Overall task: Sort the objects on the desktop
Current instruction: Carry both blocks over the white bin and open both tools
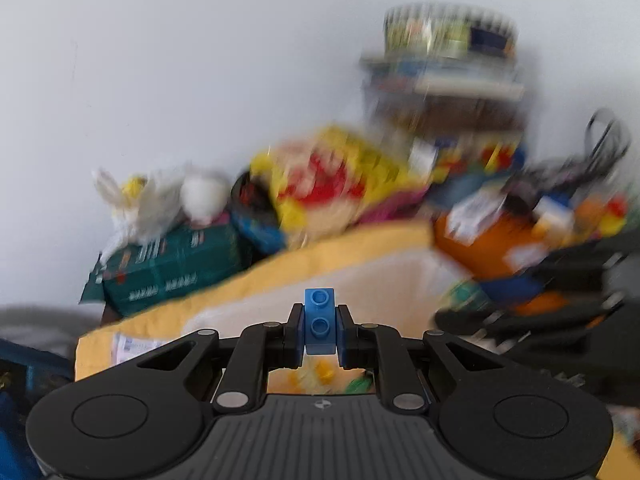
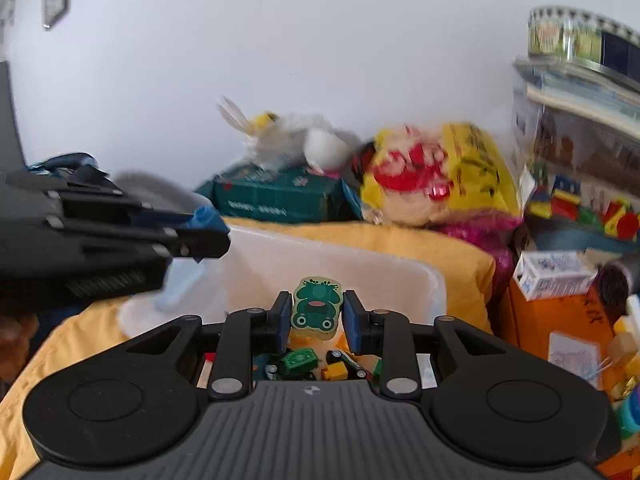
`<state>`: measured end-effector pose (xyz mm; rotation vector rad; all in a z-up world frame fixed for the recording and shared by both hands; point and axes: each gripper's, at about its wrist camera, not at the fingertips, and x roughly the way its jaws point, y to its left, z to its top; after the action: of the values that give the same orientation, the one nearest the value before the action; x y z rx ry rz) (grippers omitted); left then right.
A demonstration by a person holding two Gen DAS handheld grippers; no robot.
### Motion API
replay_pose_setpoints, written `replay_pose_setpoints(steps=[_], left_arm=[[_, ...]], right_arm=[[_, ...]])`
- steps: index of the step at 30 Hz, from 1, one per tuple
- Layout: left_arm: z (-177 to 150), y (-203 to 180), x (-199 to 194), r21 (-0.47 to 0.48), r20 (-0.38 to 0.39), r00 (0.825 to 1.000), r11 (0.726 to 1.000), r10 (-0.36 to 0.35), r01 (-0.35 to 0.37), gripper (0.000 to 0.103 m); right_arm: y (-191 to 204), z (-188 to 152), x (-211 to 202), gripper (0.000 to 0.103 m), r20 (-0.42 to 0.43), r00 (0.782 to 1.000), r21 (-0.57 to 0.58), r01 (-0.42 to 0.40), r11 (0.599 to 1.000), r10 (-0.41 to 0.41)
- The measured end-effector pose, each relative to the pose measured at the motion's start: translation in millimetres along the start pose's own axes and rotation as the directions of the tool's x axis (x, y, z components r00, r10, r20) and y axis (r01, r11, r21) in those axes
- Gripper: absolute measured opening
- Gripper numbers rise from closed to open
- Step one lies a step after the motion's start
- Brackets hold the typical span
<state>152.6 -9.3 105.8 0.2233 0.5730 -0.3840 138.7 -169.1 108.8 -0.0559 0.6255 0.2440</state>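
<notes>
Between the left gripper's (image 1: 319,330) jaws sat a blue brick (image 1: 319,320), clamped at both sides, studs toward the camera; the right gripper (image 2: 316,316) gripped a green frog block (image 2: 316,307) in the same manner, its printed face up. Beyond both sets of jaws stood a clear bin (image 2: 400,276) on a yellow cloth (image 2: 440,248); the left gripper also showed at the left of the right view, above the bin's near corner. Below the right jaws lay a heap of small toys (image 2: 312,364), still unsorted; judged from this, two pieces were in transit and most of the sorting remained. Behind the bin lay a green box (image 2: 276,196) with white lettering, too blurred to read; writing on the yellow bag (image 2: 472,160) was likewise illegible; no brand could be made out.
</notes>
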Motion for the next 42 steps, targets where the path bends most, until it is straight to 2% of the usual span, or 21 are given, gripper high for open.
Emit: replay_pose_setpoints(steps=[4,5,6,8,11,14,16,21,25,29,35,42], left_arm=[[-18.3,2.0,42.4,-0.012,-0.135,0.991,1.000,-0.004,0.003,0.021],[-20.1,1.4,41.3,-0.016,-0.135,0.991,1.000,-0.006,0.004,0.030],[-22.3,2.5,36.0,-0.025,-0.123,0.992,1.000,-0.011,0.008,0.038],[-22.3,3.5,24.7,-0.040,-0.095,0.995,0.999,-0.016,0.012,0.059],[-16.5,-1.5,8.3,-0.004,-0.056,0.998,1.000,0.027,-0.027,0.070],[-13.8,-11.6,-6.7,0.077,0.008,0.995,0.992,0.095,-0.095,0.079],[-14.9,-17.5,-10.1,0.123,0.022,0.990,0.983,0.138,-0.139,0.080],[-6.0,-18.7,-17.5,0.125,-0.025,0.980,0.973,0.198,-0.193,0.080],[4.1,-23.1,-23.2,0.152,-0.008,0.965,0.955,0.261,-0.256,0.080],[11.7,-21.3,-20.6,0.130,-0.056,0.967,0.962,0.249,-0.240,0.080],[13.8,-19.9,-9.7,0.096,-0.144,0.958,0.967,0.248,-0.236,0.080],[13.8,-27.1,-6.4,0.091,-0.177,0.951,0.967,0.252,-0.239,0.080]], right_arm=[[-1.4,-10.2,28.1,0.035,-0.107,0.994,-0.011,0.030,1.000,-0.031],[-2.6,-12.2,27.2,0.036,-0.108,0.993,-0.007,0.036,0.999,-0.036],[-2.5,-13.7,23.1,0.040,-0.098,0.995,-0.006,0.029,1.000,-0.029],[-3.8,-14.5,15.2,0.049,-0.079,0.997,-0.003,0.021,1.000,-0.021],[-6.7,-11.1,5.9,0.052,-0.064,0.998,-0.009,0.025,1.000,-0.026],[-9.6,-7.5,-4.0,0.063,-0.071,0.997,-0.021,0.034,0.999,-0.036],[-11.3,-5.5,-6.7,0.079,-0.090,0.995,-0.043,0.044,0.998,-0.048],[-15.1,6.8,-8.7,0.095,-0.135,0.988,-0.108,0.064,0.992,-0.078],[-14.8,14.2,0.1,0.098,-0.182,0.980,-0.132,0.050,0.990,-0.073],[-10.2,13.8,10.0,0.099,-0.208,0.972,-0.170,0.073,0.983,-0.108],[-14.4,12.5,12.7,0.101,-0.216,0.968,-0.129,0.099,0.987,-0.126],[-22.2,11.1,12.6,0.101,-0.236,0.962,-0.091,0.123,0.988,-0.141]])
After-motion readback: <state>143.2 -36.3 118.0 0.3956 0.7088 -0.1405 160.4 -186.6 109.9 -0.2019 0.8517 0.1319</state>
